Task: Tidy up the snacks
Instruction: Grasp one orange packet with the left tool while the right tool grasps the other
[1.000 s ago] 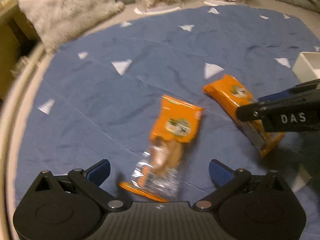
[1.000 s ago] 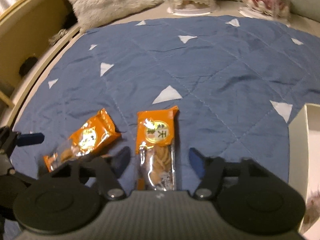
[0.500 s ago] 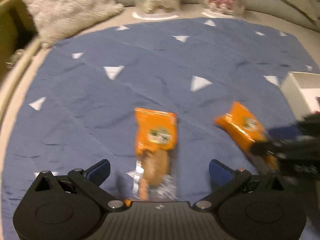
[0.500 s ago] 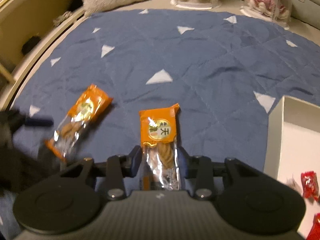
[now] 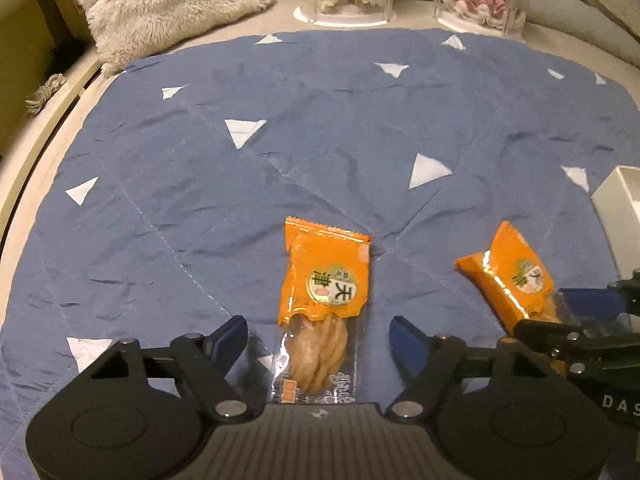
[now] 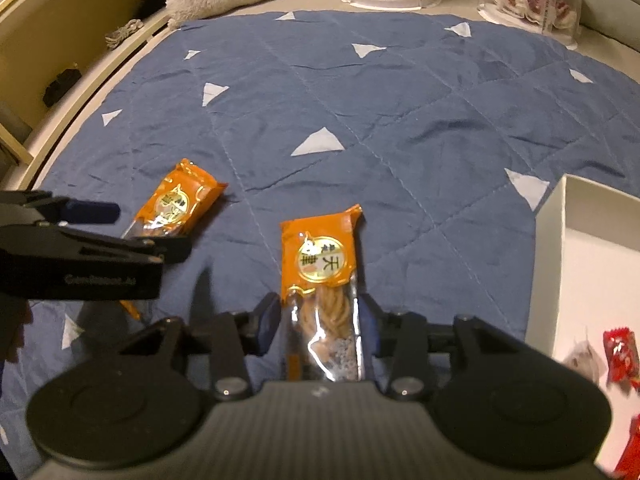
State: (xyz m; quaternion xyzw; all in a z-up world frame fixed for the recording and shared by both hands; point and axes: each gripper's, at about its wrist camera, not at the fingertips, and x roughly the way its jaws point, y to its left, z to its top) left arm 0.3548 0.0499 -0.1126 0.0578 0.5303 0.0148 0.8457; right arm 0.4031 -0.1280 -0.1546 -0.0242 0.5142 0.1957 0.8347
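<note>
A white box (image 6: 568,264) sits at the blue quilt's (image 5: 320,140) right edge, red snacks (image 6: 620,350) inside. Right tongs (image 6: 318,316) are clamped on one orange packet's (image 6: 320,256) clear end. Left tongs (image 5: 318,338) stand apart around another orange packet (image 5: 324,288), untouched, lying mid-quilt.
</note>
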